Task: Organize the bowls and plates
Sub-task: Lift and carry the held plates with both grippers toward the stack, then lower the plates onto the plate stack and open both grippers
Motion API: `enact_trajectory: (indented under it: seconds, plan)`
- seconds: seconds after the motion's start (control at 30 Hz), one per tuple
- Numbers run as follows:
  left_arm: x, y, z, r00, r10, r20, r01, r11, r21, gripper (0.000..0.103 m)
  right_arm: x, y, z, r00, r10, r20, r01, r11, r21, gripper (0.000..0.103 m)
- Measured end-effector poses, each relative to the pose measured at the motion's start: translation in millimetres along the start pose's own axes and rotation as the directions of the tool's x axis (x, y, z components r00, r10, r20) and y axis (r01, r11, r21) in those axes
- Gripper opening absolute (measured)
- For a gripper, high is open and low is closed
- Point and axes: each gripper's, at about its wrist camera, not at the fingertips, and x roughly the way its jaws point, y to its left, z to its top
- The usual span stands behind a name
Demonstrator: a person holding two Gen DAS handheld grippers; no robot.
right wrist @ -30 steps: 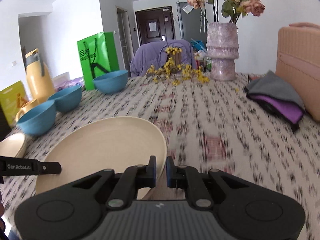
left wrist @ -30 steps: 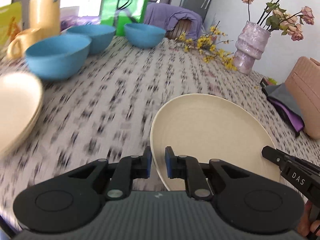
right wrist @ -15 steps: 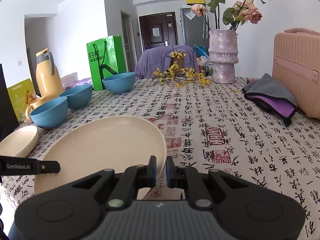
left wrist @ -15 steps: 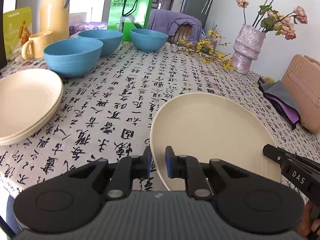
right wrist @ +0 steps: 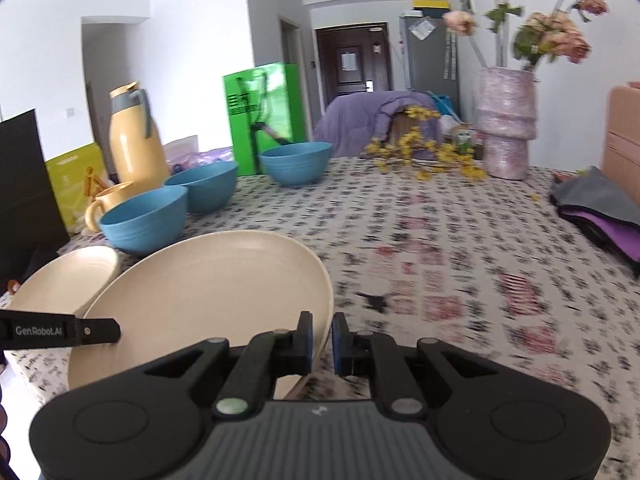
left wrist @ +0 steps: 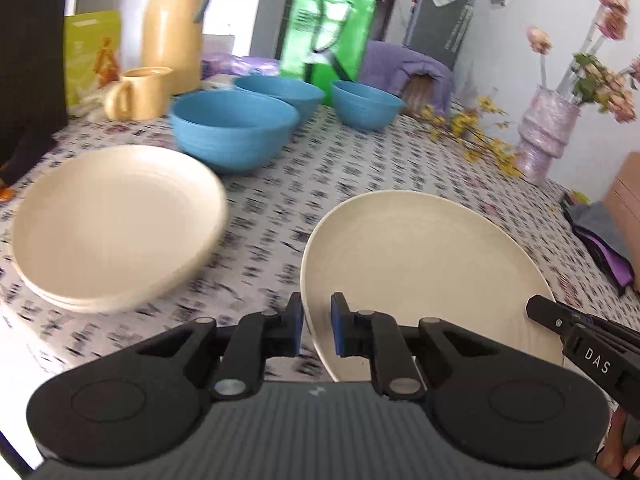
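Left gripper (left wrist: 316, 330): I have its jaws clamped on the left rim of the cream plate (left wrist: 420, 272).
Right gripper (right wrist: 322, 338): pinched tight on the opposite rim.
Plate: held above the table (left wrist: 280, 208), near its front edge.
Stack of plates (left wrist: 116, 220): front-left corner.
3 blue bowls (left wrist: 234, 128): along the left edge.

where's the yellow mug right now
The yellow mug stands at the far left of the table in both wrist views, in front of the yellow thermos and just left of the nearest blue bowl.
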Motion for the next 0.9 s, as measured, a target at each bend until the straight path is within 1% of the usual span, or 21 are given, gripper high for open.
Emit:
enact_trajectory:
  seconds: [0.1,0.23,0.4,0.5,0.7,0.8,0.87,0.9]
  plan:
    - [-4.6,22.4,8.0,0.999,0.037,0.026,-0.036,0.999,-0.019,0.015,12.0,24.8,7.2,0.999,0.037,-0.001,-0.037,0.999,-0.023,0.010]
    - [-8.3,57.6,19.3,0.994,0.096,0.051,-0.092,0.993,-0.069,0.015,31.6,62.0,16.9,0.995,0.102,-0.008,-0.102,0.994,-0.050,0.010]
    - [-13.7,104.9,31.9,0.982,0.174,0.080,-0.163,0.979,-0.124,0.015,60.4,112.8,27.8,0.983,0.182,-0.035,-0.184,0.979,-0.089,0.010]
    - [-14.3,132.0,37.2,0.973,0.219,0.079,-0.205,0.967,-0.154,0.014,74.5,142.6,31.0,0.975,0.218,-0.049,-0.223,0.968,-0.119,0.010]
    - [-14.4,173.2,44.3,0.957,0.279,0.084,-0.261,0.948,-0.179,0.014,93.8,189.7,30.9,0.961,0.263,-0.083,-0.273,0.949,-0.156,0.011]
    - [-10.1,185.9,46.3,0.954,0.287,0.091,-0.268,0.947,-0.179,0.014,100.1,204.5,28.6,0.960,0.264,-0.098,-0.277,0.947,-0.164,0.012]
    - [-7.9,190.0,49.2,0.946,0.308,0.095,-0.291,0.943,-0.164,0.014,103.0,211.7,26.9,0.958,0.268,-0.102,-0.282,0.944,-0.169,0.012]
    - [-6.6,192.3,49.6,0.947,0.308,0.093,-0.291,0.943,-0.164,0.014,103.2,215.1,26.7,0.959,0.265,-0.100,-0.279,0.944,-0.173,0.012]
